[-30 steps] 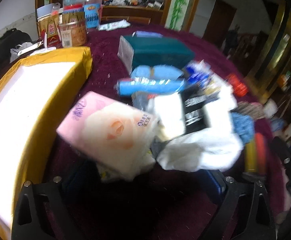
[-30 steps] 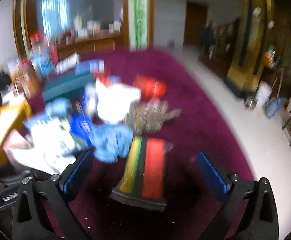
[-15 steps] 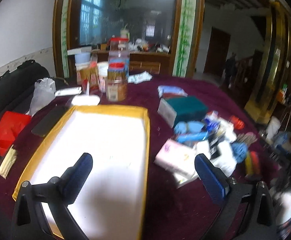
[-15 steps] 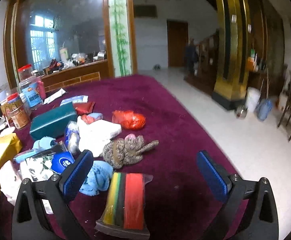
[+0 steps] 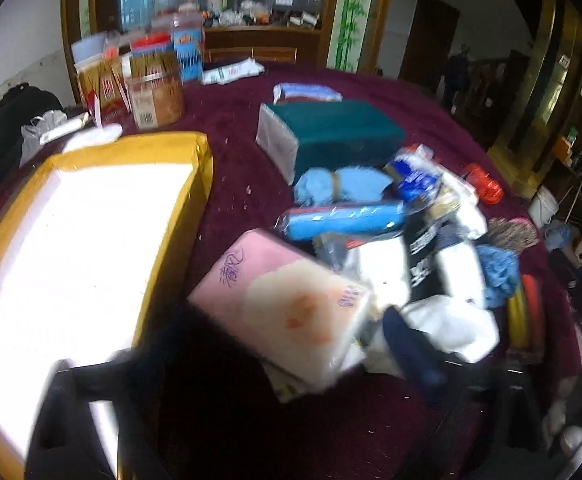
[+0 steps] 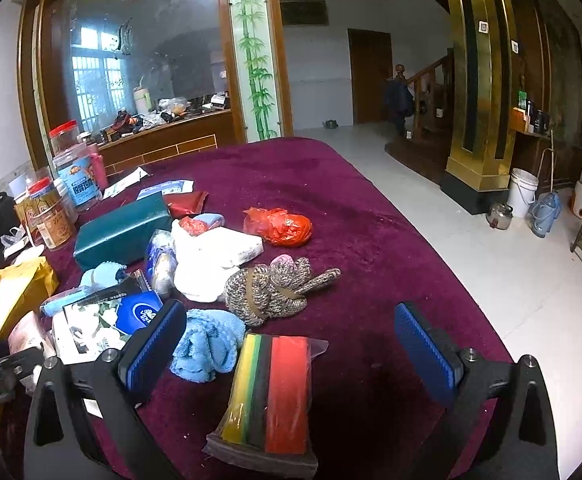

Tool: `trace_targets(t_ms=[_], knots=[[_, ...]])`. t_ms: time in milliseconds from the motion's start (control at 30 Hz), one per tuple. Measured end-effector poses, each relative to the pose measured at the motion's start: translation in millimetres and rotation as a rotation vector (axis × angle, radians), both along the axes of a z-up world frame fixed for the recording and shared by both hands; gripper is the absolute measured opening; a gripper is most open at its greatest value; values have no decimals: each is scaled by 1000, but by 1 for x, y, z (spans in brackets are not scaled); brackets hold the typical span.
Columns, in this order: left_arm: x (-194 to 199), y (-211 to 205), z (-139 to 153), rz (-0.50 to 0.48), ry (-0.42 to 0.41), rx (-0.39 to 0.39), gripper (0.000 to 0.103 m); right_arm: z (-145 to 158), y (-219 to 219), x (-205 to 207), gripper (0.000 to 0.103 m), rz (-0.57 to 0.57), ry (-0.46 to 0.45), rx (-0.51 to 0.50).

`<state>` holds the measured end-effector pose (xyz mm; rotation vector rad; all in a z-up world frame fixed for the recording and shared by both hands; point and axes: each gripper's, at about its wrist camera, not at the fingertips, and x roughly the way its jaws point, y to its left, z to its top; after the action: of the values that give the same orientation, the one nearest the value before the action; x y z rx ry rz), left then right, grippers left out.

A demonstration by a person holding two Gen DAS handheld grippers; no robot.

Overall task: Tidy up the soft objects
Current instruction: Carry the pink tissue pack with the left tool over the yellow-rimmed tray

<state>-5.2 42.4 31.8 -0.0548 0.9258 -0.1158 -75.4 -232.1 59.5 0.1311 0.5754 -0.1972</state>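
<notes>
A heap of soft items lies on the maroon tablecloth. In the left wrist view a pink tissue pack lies nearest, between my left gripper's blurred jaws; my left gripper is open around it, contact unclear. Behind it lie a blue roll, a light blue cloth and a teal box. My right gripper is open and empty above a striped yellow-green-black-red pack. Near it lie a blue cloth, a knitted bundle, white cloth and a red bag.
A yellow tray with a white floor lies at the left. Jars and boxes stand at the back left. The table's right edge drops to a white tiled floor.
My left gripper has dropped and moved forward from over the tray to the pink tissue pack. My right gripper has hardly moved and stays open.
</notes>
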Motion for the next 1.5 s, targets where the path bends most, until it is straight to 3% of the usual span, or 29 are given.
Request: trace_targets(t_ms=[33,100,367,533,733,867,933,1033,1200,1233,1333,1400,1433,1500], knots=[[-2,0,1,-18,-5,8,58,0,0,0,103,-1,3,1],[-9,5,5,-43,-18,-38,54,-1,-1,1,103,-3,10,7],[-40,20,40,-82,-115,-126,48,-3,-3,2,103,-5,20,14],[-64,39,59,-90,-166,-136,38,-6,-3,4,103,-6,41,12],[-86,51,62,-139,-180,-156,32,-7,-4,5,103,-17,54,23],[-102,37,58,-233,-198,-50,32,-8,-7,7,103,-29,68,40],[-105,26,51,-255,-210,46,43,-9,-9,7,103,-32,73,45],[-107,20,44,-267,-215,104,61,-9,-10,6,103,-35,72,51],[-100,-2,30,-345,-224,214,78,-9,-10,6,103,-27,73,59],[-95,-13,24,-382,-228,277,81,-9,-10,6,103,-26,74,62],[-79,-35,4,-466,-204,384,84,-9,-12,6,103,-23,76,79],[-75,-47,-8,-499,-157,405,83,-9,-15,6,103,-22,78,97],[-74,-50,-11,-509,-135,411,69,-10,-17,6,103,-24,78,107],[-79,-53,-13,-495,-136,422,63,-11,-22,7,103,-30,81,133]])
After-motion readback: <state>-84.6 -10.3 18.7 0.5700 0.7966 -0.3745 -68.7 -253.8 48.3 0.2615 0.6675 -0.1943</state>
